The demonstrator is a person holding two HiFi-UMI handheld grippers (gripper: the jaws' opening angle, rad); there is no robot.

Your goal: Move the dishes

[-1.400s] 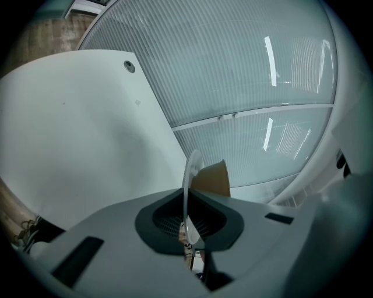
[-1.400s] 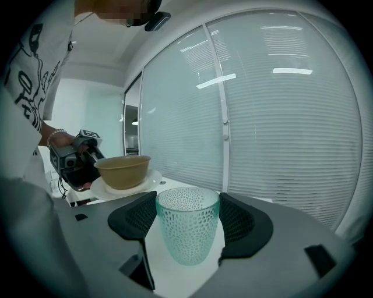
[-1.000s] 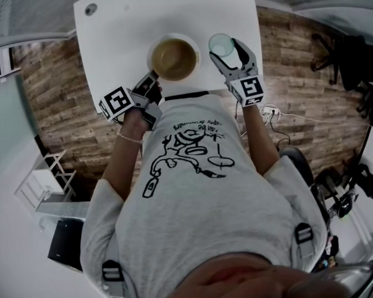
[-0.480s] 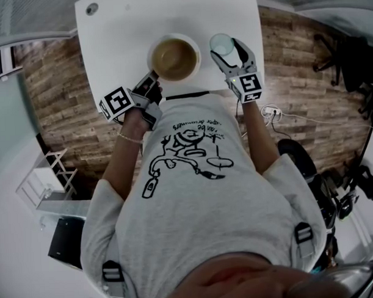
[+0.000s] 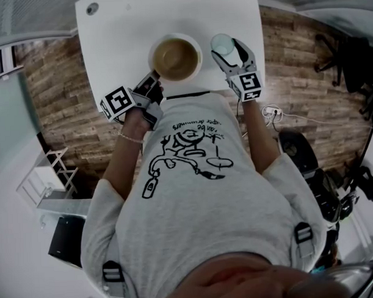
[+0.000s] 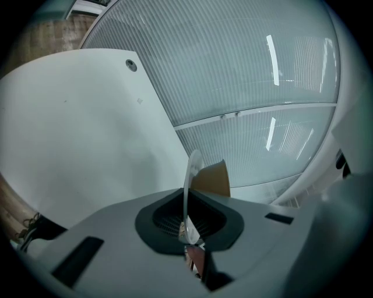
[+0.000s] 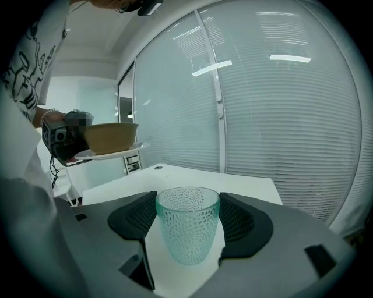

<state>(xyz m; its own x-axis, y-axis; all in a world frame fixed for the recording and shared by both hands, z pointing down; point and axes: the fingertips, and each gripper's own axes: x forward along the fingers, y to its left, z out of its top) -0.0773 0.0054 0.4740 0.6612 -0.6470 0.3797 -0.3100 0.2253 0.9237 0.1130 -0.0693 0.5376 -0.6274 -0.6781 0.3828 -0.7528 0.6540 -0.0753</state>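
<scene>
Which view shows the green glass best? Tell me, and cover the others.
The right gripper view: the glass stands whole and close between the right gripper's jaws. The head view shows only its rim from above. The left gripper view misses it.

Dimpled clear glass (image 7: 187, 224), smooth matt white table (image 5: 127, 31)

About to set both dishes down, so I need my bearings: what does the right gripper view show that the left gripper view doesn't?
Only the right gripper view: the green glass between the pads of the right gripper, which press its sides, and the plate seen side-on, apparently raised above the table, carrying the brown bowl. Only the left gripper view: the left gripper closed on the plate's rim, seen edge-on. Both: the bowl, the white table with its round hole, and the blinds behind.
</scene>
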